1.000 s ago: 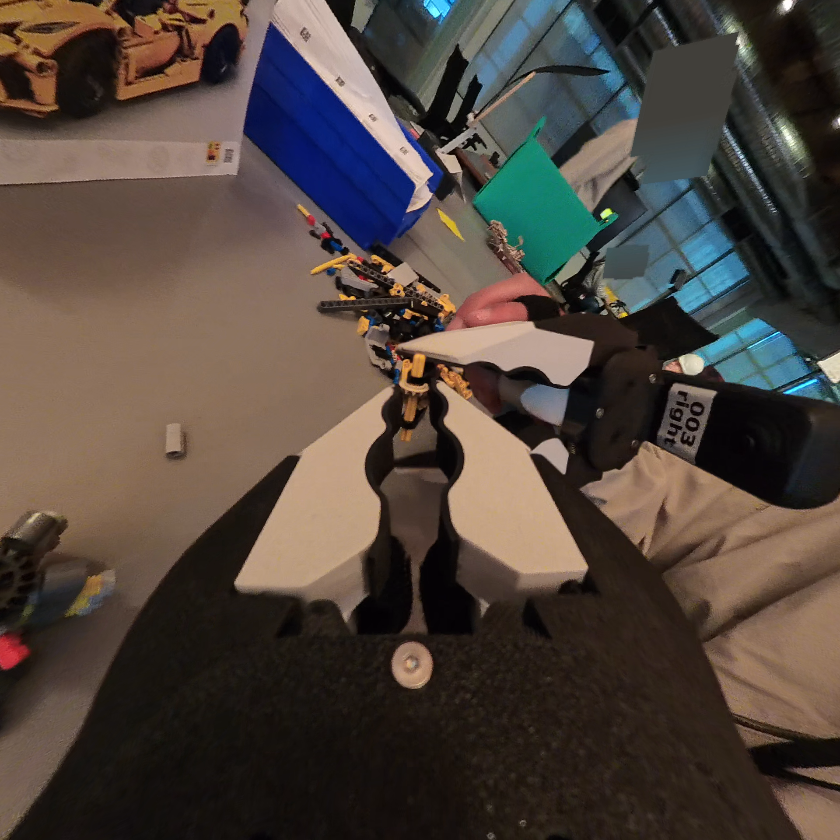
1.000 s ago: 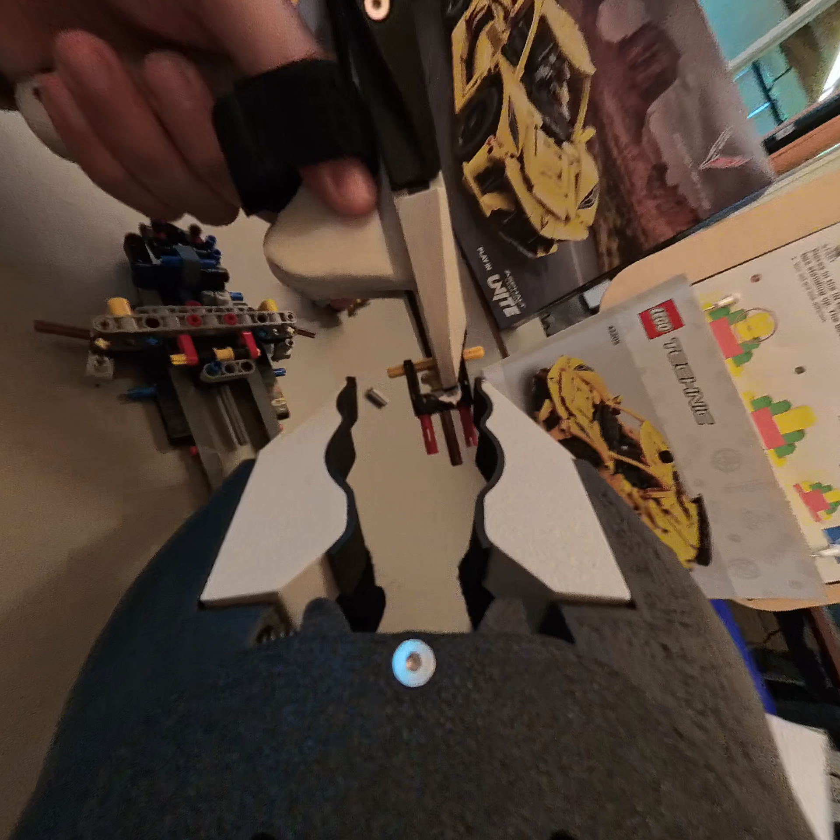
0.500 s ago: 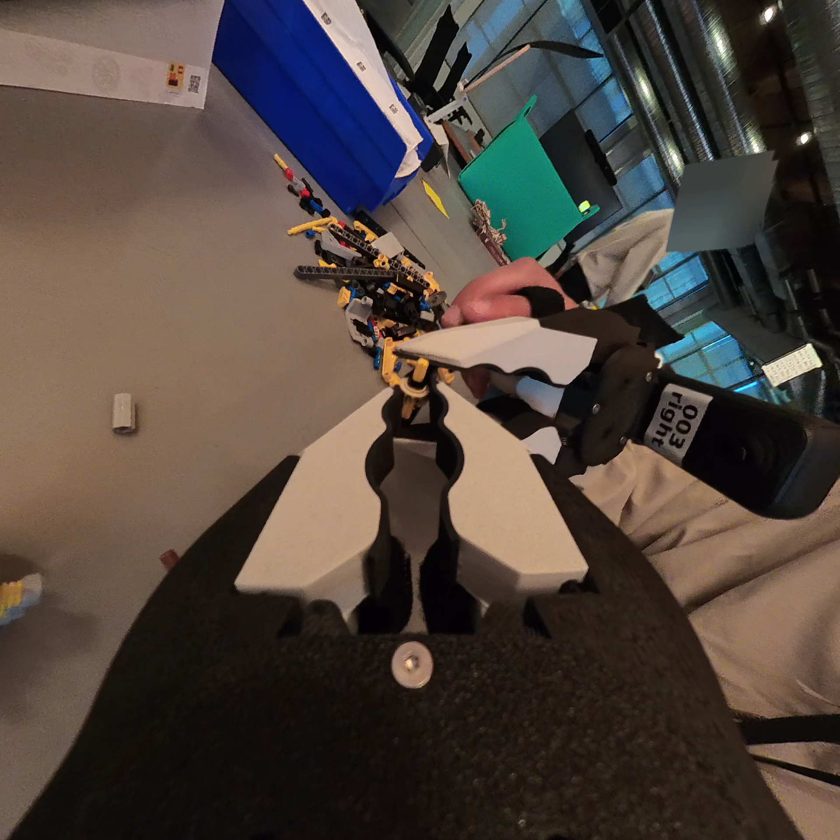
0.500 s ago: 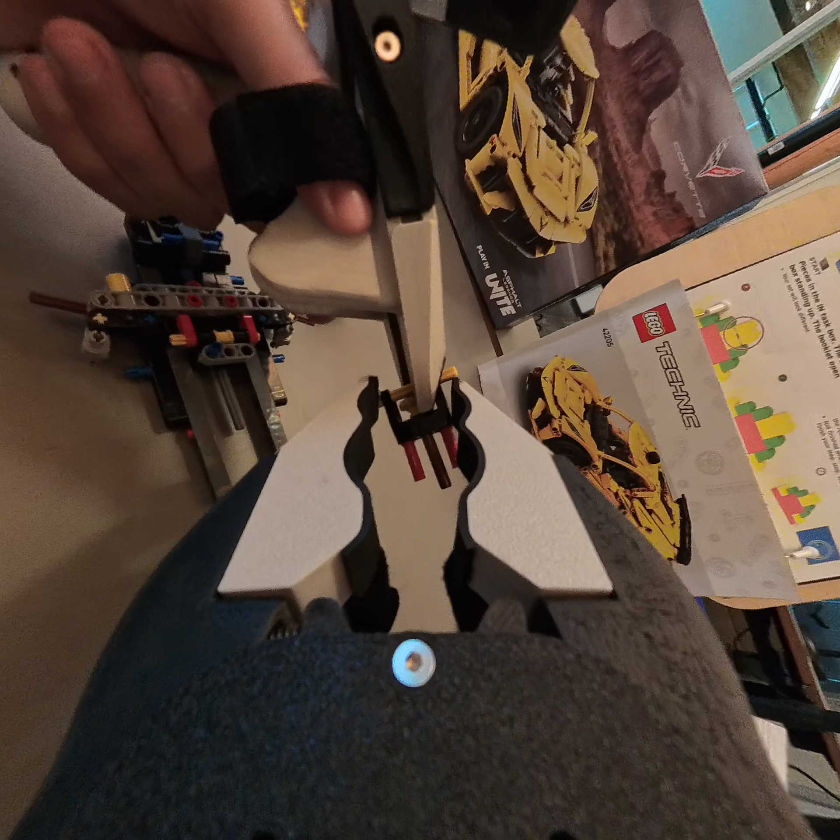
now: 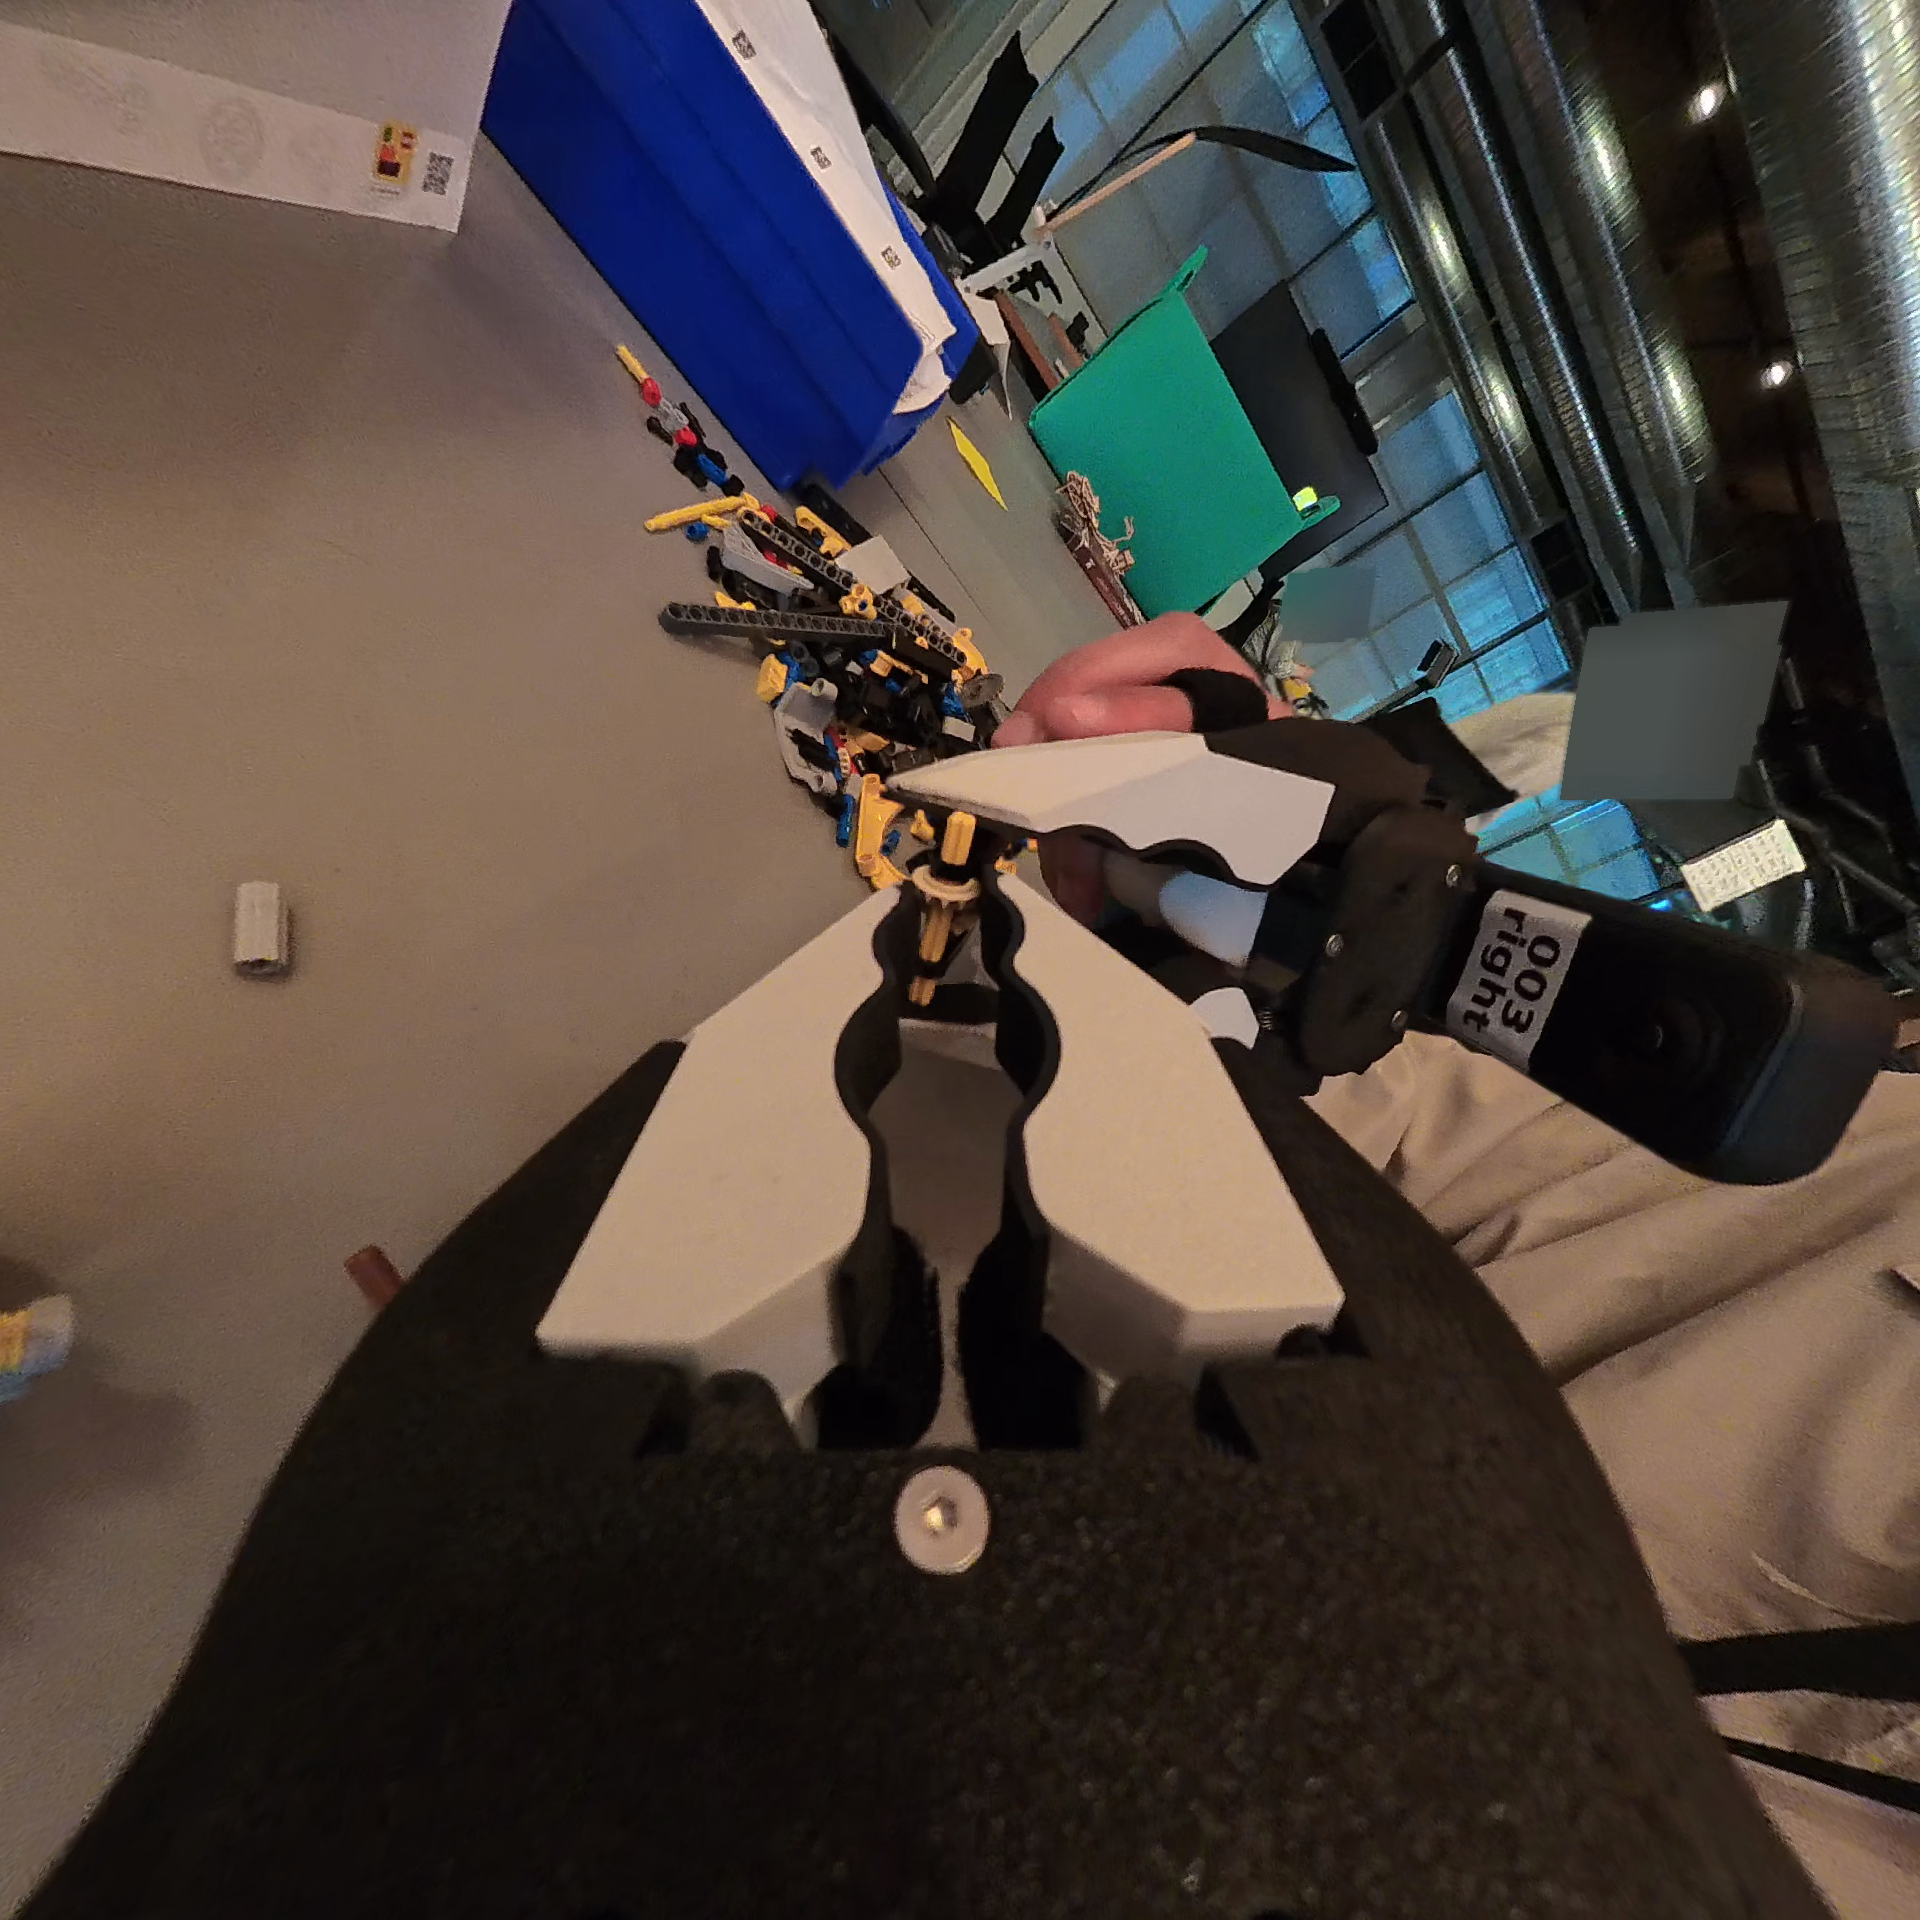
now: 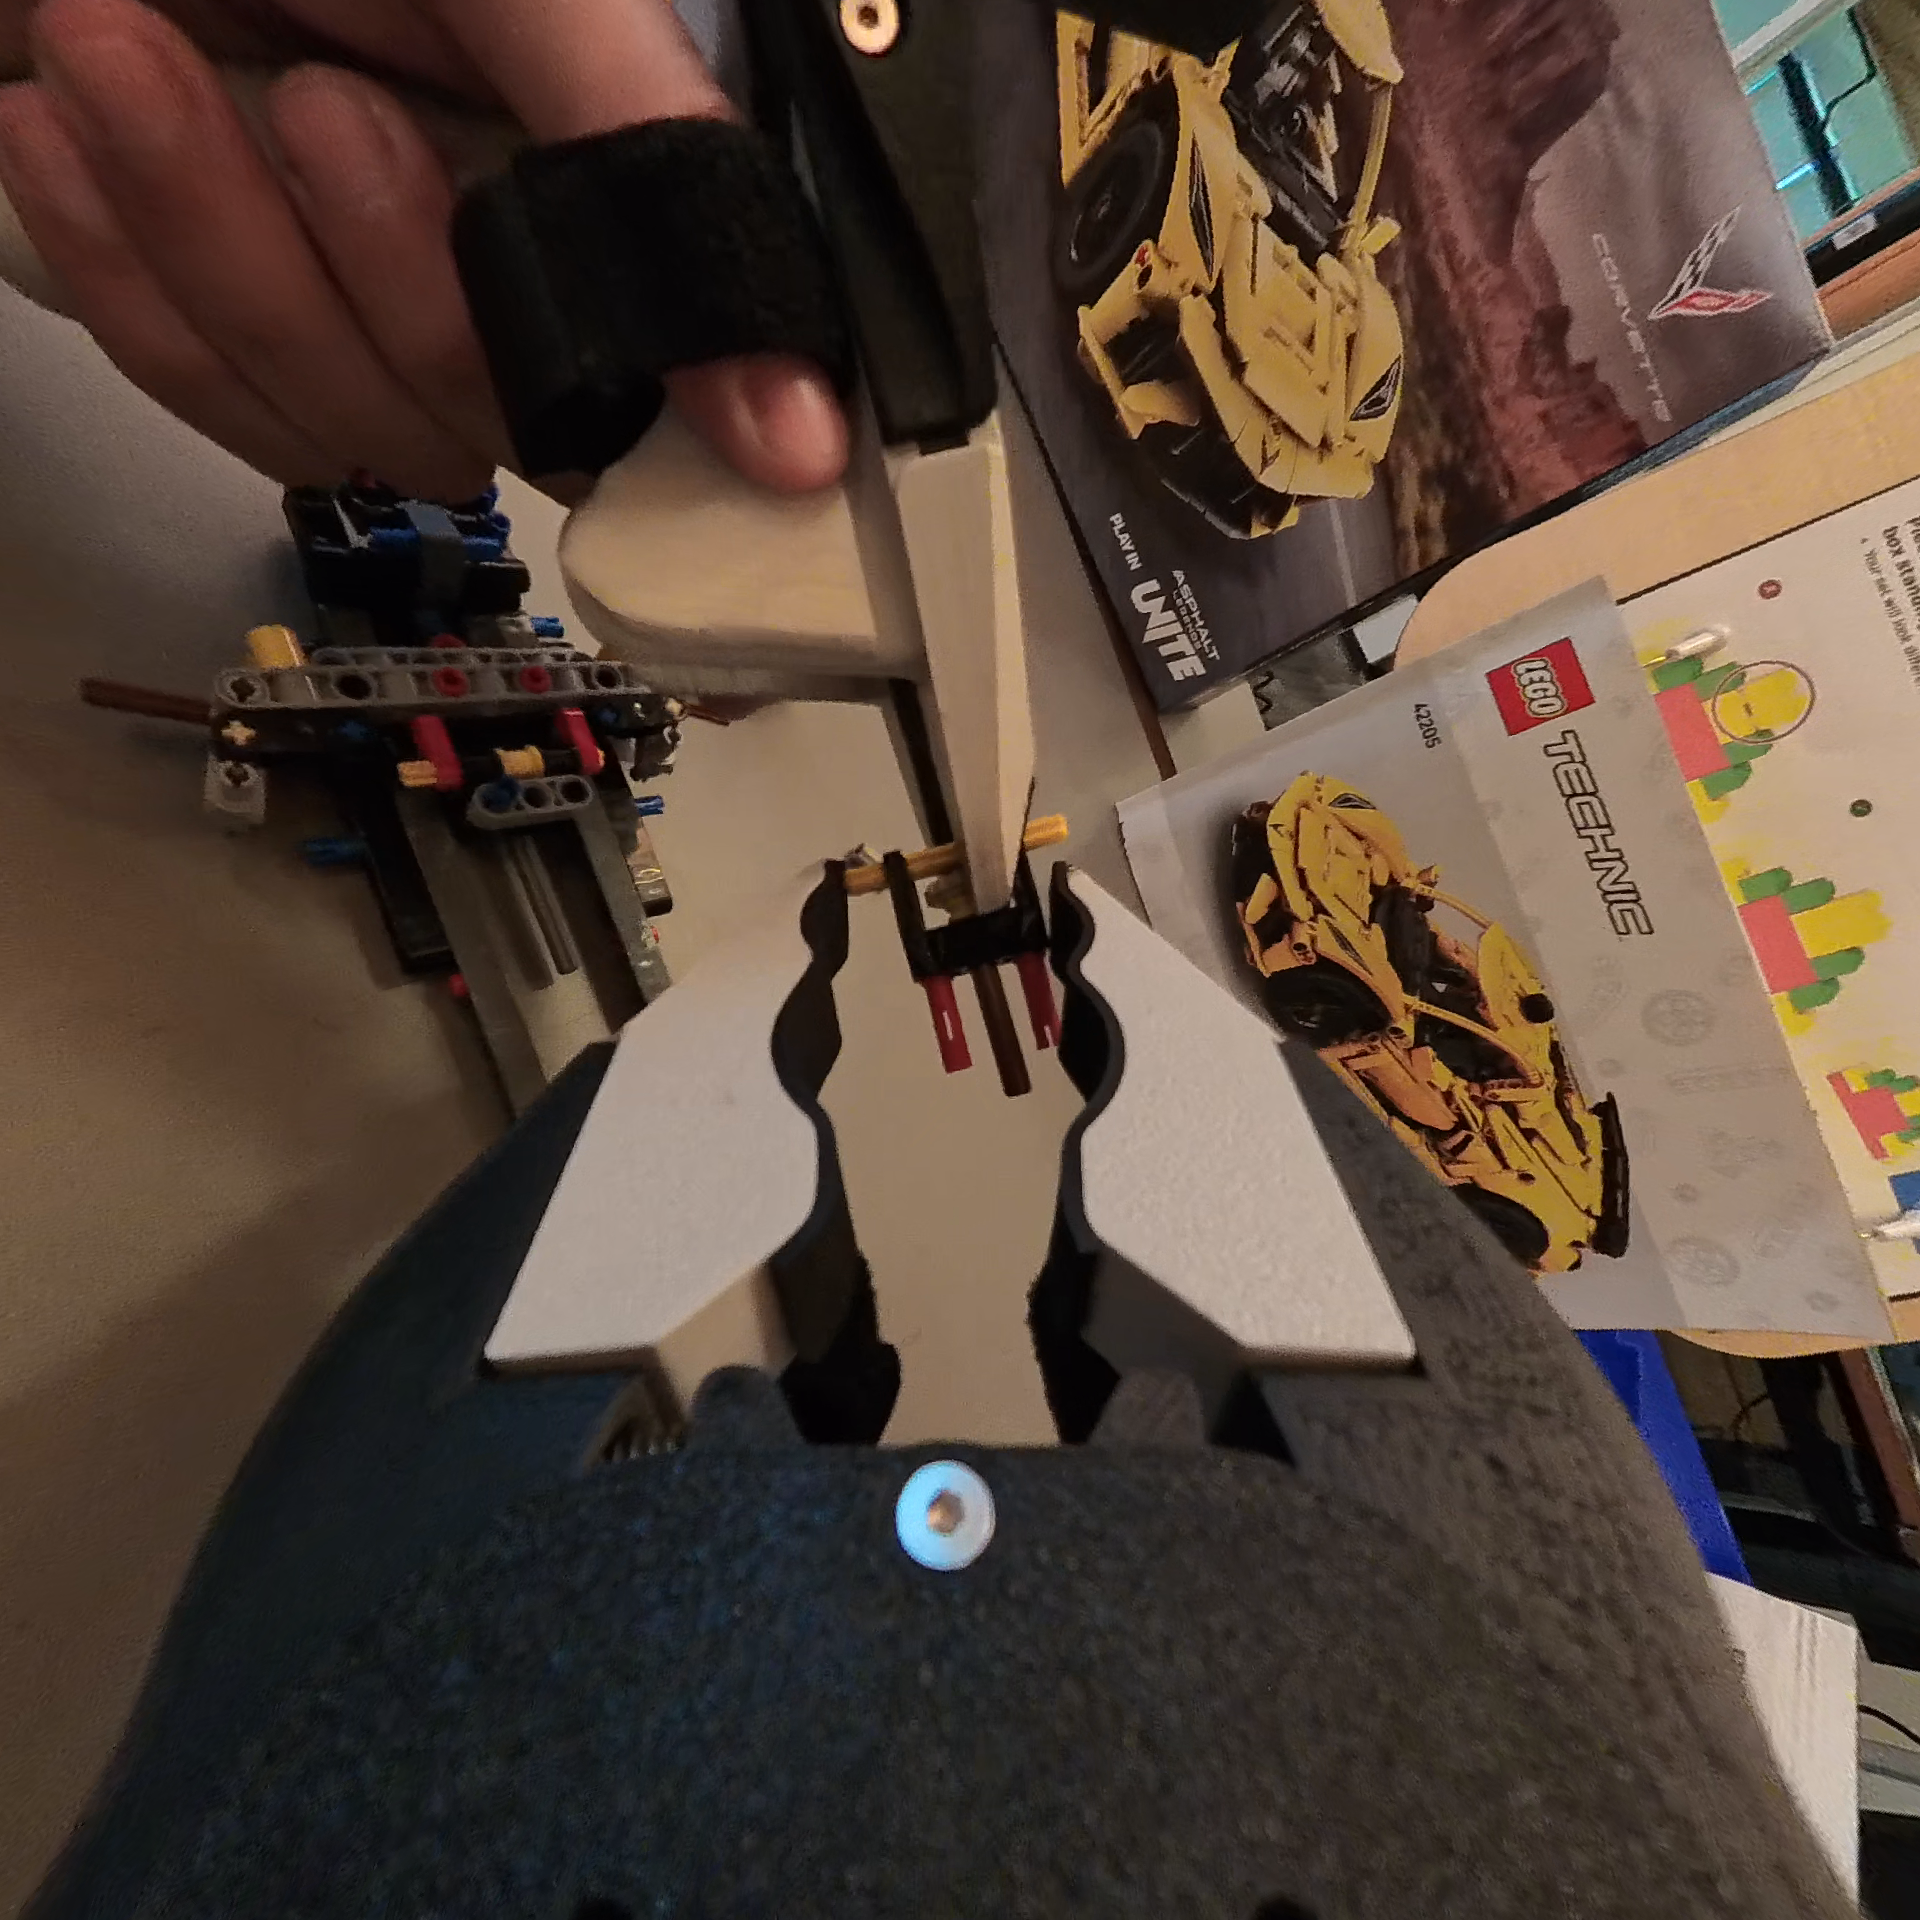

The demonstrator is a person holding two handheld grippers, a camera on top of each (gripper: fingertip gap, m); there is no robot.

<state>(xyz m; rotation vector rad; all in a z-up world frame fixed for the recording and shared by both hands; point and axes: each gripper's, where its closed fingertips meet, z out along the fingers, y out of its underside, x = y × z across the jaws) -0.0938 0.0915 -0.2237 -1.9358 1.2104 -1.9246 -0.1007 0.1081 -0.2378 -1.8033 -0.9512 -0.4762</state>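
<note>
Right at the tips of the left gripper (image 5: 940, 914) sits a small brick piece (image 5: 940, 935). That gripper is clenched tight on it and lifts it up off the grey table (image 5: 364, 623). From the right wrist view, the left gripper comes down from 12 o'clock like a long pale beak, with a hand (image 6: 260, 239) wrapped on it at 11 o'clock. The small brick piece hangs from that beak. Its yellow rod lies flat, from 9 o'clock across to 3 o'clock. Its two red pins and one brown rod point the other way, down to 6 o'clock, straight back toward the camera. The right gripper (image 6: 945, 894) has its two fingers spread wide, one on each side of the piece. The finger at 3 o'clock is just touching the black part, and the finger at 9 o'clock has a gap beside it, so this gripper looks let go, not squeezing. From the left wrist view, the right gripper reaches in from 3 o'clock, so the two grippers cross each other. A half-built model (image 6: 447, 748) rests on the table at 10 o'clock in the right view. A booklet (image 6: 1455, 987) with a yellow car on it lies at 3 o'clock. In the left view, a pile of loose bricks (image 5: 842, 644) lies at 12 o'clock, near a blue bin (image 5: 707, 229). One little grey piece (image 5: 258, 925) lies alone at 9 o'clock.
</note>
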